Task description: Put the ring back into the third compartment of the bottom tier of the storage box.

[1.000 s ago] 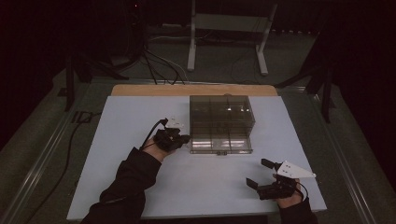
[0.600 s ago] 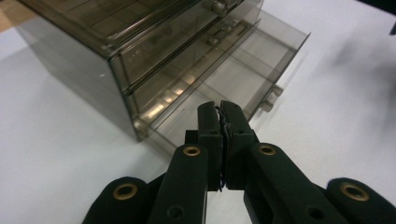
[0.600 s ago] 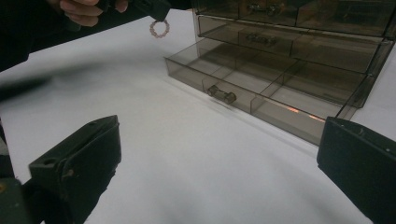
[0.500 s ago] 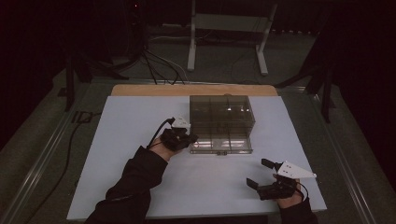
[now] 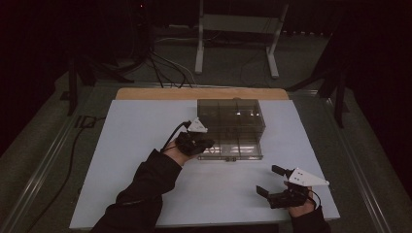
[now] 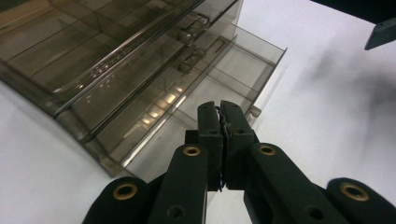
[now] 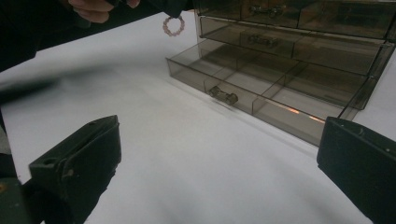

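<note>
A smoky see-through drawer box stands mid-table with its bottom drawer pulled out toward me. My left gripper hovers at that drawer's left end, jaws pressed together. In the left gripper view the left gripper points down over the open drawer, with a thin strand pinched between its pads. The right gripper view has a small pink beaded ring hanging under that hand, left of the drawer. My right gripper rests open near the front right, nothing between its jaws.
The white table top has bare room left and in front of the box. A wooden strip runs along the far edge. Beyond it are a metal stand and cables on the floor.
My left hand has moved right and slightly farther away, from beside the box to over the left end of the open drawer. The right gripper has stayed where it was.
</note>
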Demonstrator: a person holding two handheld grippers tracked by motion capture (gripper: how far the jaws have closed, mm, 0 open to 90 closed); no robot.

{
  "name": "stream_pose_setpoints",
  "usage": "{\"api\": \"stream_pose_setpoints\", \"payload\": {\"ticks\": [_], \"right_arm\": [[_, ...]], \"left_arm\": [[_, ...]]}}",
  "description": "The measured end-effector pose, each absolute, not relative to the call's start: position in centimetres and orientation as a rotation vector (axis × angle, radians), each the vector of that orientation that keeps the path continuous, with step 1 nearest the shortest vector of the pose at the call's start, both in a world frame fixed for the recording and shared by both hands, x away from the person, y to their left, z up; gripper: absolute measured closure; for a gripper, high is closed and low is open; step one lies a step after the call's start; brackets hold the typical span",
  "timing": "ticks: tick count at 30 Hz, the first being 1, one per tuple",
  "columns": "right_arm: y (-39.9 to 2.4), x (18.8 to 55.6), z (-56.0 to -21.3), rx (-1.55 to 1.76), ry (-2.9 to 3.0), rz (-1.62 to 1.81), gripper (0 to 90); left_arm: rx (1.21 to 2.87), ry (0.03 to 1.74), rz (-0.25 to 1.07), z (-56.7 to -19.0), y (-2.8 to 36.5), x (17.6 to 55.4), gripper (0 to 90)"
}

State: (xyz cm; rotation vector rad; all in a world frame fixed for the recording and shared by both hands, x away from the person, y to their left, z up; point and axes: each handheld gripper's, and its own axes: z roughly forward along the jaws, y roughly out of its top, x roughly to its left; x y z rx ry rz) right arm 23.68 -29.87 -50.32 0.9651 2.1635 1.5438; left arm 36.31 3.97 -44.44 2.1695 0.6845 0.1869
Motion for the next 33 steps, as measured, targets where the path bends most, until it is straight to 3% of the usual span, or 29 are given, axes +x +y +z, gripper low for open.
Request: {"api": "stream_pose_setpoints", "payload": {"ticks": [33], "right_arm": [[-30.0, 23.4, -50.1, 0.949, 2.158, 1.548, 0.0]], "left_arm": [[2.148, 0.629, 0.14, -44.5, -1.0, 37.6, 89.8]]}}
